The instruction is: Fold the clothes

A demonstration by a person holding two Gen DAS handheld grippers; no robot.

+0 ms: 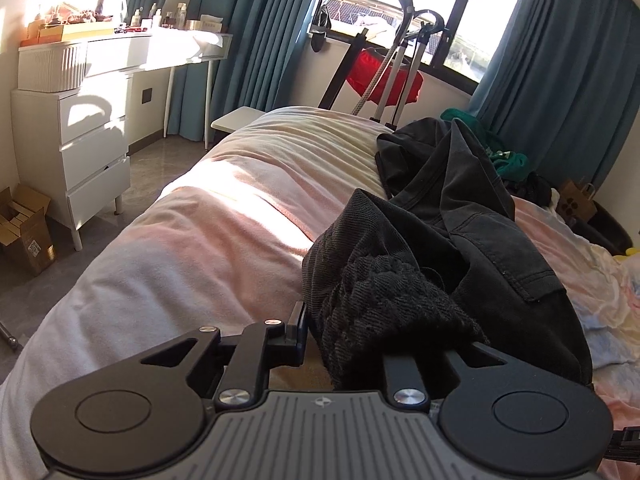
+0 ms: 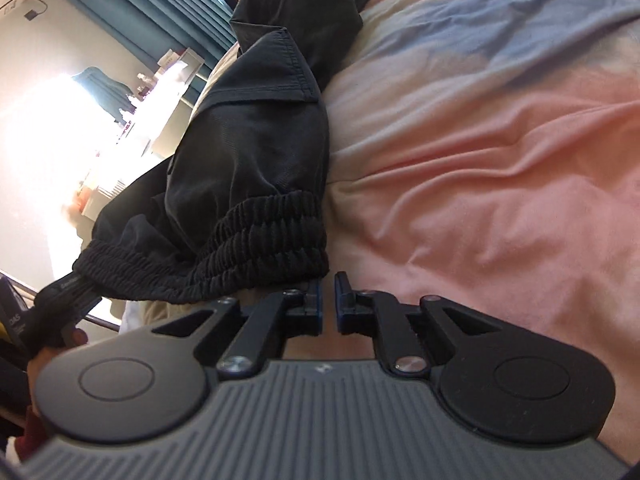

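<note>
Left tool clamps the ribbed waistband of black cotton trousers on the pink bed; right tool stands slightly apart, empty.

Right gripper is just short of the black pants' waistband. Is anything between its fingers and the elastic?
Nothing visible. The right gripper sits just below the ribbed waistband of the black pants, with only pink bedding beneath the narrow gap between its fingers. The left gripper already holds the waistband's far end.
</note>
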